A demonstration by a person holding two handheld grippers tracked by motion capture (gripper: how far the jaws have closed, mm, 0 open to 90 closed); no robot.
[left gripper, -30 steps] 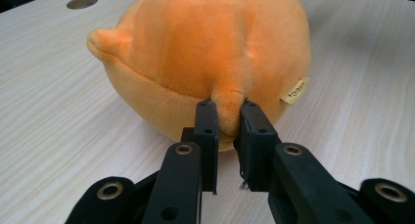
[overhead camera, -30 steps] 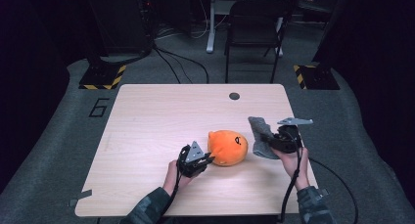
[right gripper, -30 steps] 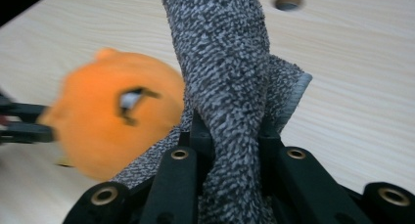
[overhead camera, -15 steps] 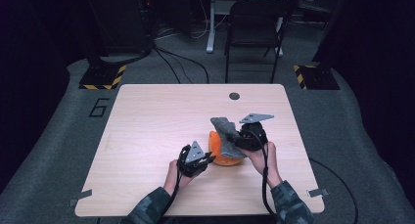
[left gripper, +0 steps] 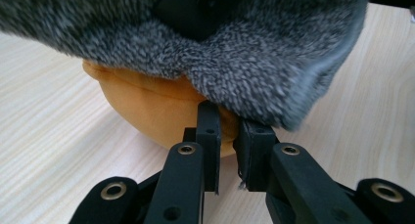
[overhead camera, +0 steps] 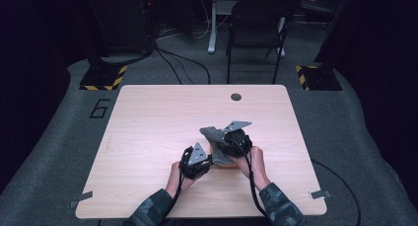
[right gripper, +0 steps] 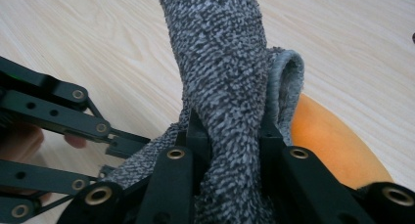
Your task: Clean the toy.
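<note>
An orange plush toy (left gripper: pixel 156 106) lies on the table's near middle, mostly covered by a fuzzy grey cloth (overhead camera: pixel 213 133). My right gripper (right gripper: pixel 230 136) is shut on the grey cloth (right gripper: pixel 220 62), which bunches up between its jaws and drapes over the orange plush toy (right gripper: pixel 328 141). In the high view the right gripper (overhead camera: pixel 221 147) sits right above the toy. My left gripper (left gripper: pixel 229 136) has its jaws nearly together, pinching the toy's lower edge under the grey cloth (left gripper: pixel 244 62). From above, the left gripper (overhead camera: pixel 208 160) touches the toy's left side.
The light wooden table (overhead camera: pixel 148 117) has a small black round cap (overhead camera: pixel 235 96) near its far edge. A black chair (overhead camera: pixel 256 28) stands behind the table. Hazard-striped stand bases (overhead camera: pixel 103 78) sit on the floor at both far corners.
My right gripper has carried the grey cloth leftward from the toy's right side and now holds it over the toy. The left gripper has stayed put.
</note>
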